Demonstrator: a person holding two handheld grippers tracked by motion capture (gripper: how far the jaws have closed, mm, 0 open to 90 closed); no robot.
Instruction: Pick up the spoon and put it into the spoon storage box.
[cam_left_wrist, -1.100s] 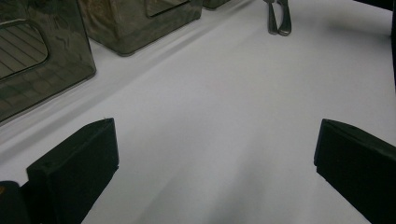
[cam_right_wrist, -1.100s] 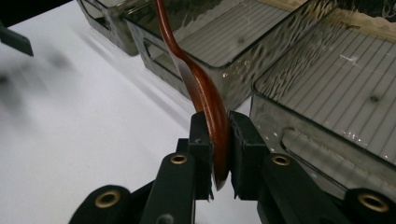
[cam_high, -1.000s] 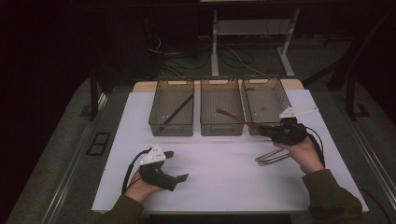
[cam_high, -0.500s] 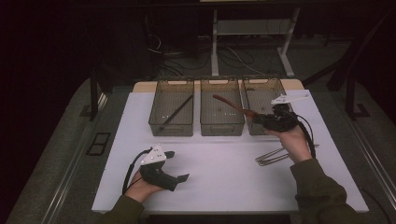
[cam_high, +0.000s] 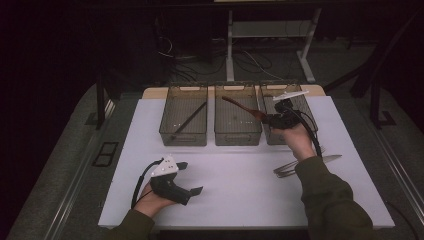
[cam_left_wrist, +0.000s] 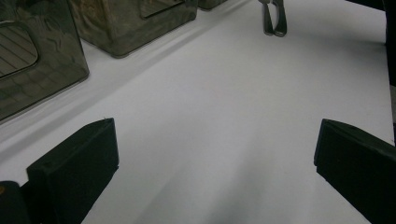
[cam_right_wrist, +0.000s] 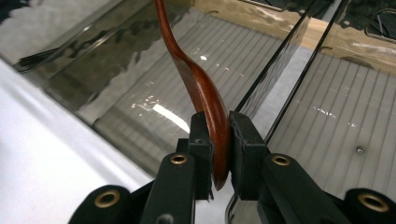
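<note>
High view – three bins (cam_high: 237, 131), right gripper (cam_high: 264, 117) pinching one wooden spoon (cam_high: 242, 108), left gripper (cam_high: 190, 177) spread.

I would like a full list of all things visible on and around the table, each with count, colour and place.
wooden spoon: one, reddish brown, clamped by its bowl in the right hand-held gripper, above the middle bin
bins: three, smoky clear plastic, in a row at the table's far edge
dark stick: one, black, lying slantwise in the left bin
metal utensils: a few, silver, on the sheet near the right forearm
sheet: one, white, covering the table
left hand-held gripper: one, black, jaws open, low over the sheet
right hand-held gripper: one, black, shut on the spoon
</note>
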